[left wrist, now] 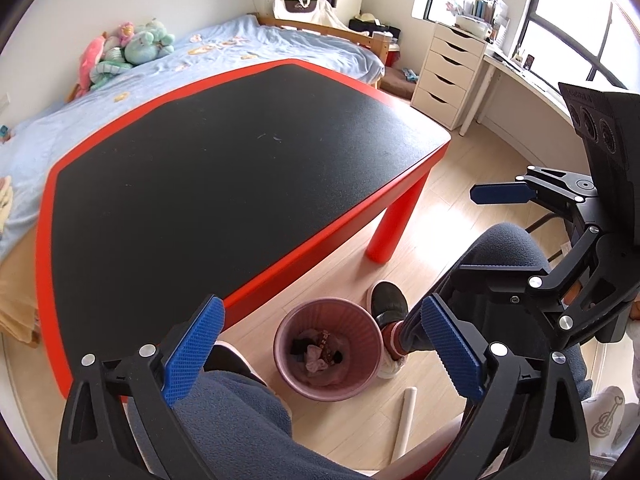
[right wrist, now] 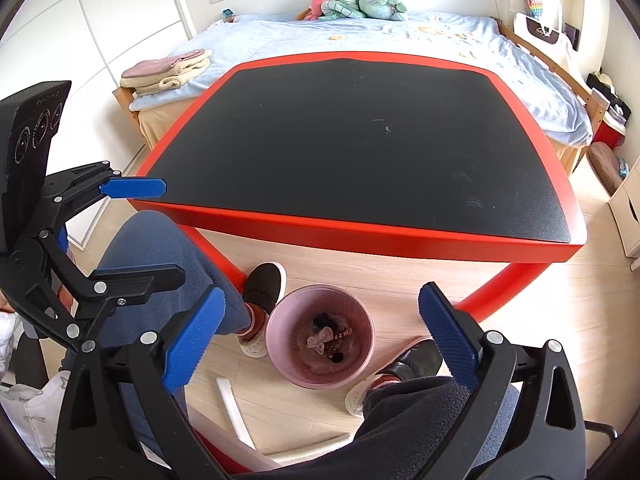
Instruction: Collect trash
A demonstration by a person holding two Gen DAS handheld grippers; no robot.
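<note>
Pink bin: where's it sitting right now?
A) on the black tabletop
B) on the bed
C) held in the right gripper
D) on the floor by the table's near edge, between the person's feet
D: the pink bin stands on the wood floor just off the red table edge, a slipper on either side, with crumpled trash inside; both grippers, left gripper and right gripper, are open and hold nothing.
</note>
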